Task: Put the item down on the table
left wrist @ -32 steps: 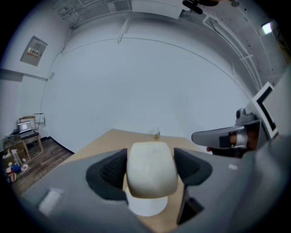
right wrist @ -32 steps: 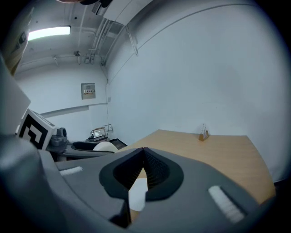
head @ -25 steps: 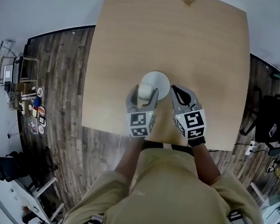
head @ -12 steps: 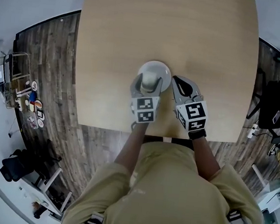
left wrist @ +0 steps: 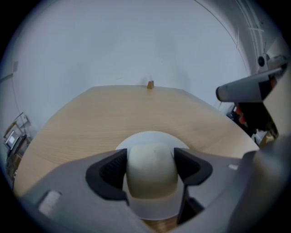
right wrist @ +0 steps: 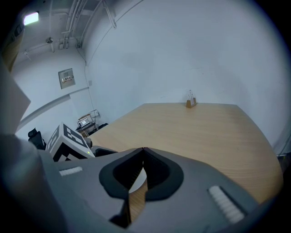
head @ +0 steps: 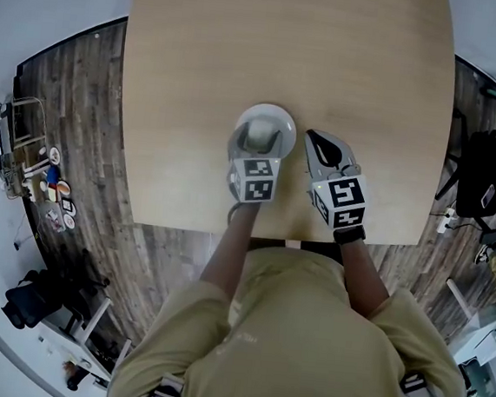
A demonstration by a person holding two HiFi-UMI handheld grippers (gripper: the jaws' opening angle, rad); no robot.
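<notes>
A cream, dome-shaped item (left wrist: 151, 167) sits between the jaws of my left gripper (left wrist: 151, 164), which is shut on its sides. Under it lies a white round dish (left wrist: 150, 138); whether the item touches it I cannot tell. In the head view the left gripper (head: 260, 138) reaches over the white dish (head: 277, 118) with the cream item (head: 258, 134) near the dish's middle. My right gripper (head: 310, 135) rests just right of the dish, jaws shut and empty. In the right gripper view the right gripper's (right wrist: 143, 149) tips meet.
The wooden table (head: 289, 40) stretches far ahead of both grippers. A small wooden holder (left wrist: 150, 84) stands at its far edge, also seen as the holder (right wrist: 191, 103) in the right gripper view. Chairs and clutter stand on the dark floor (head: 71, 133) beside the table.
The left gripper has carried the cream item forward, from the dish's near-left rim to over its middle. The right gripper has barely moved.
</notes>
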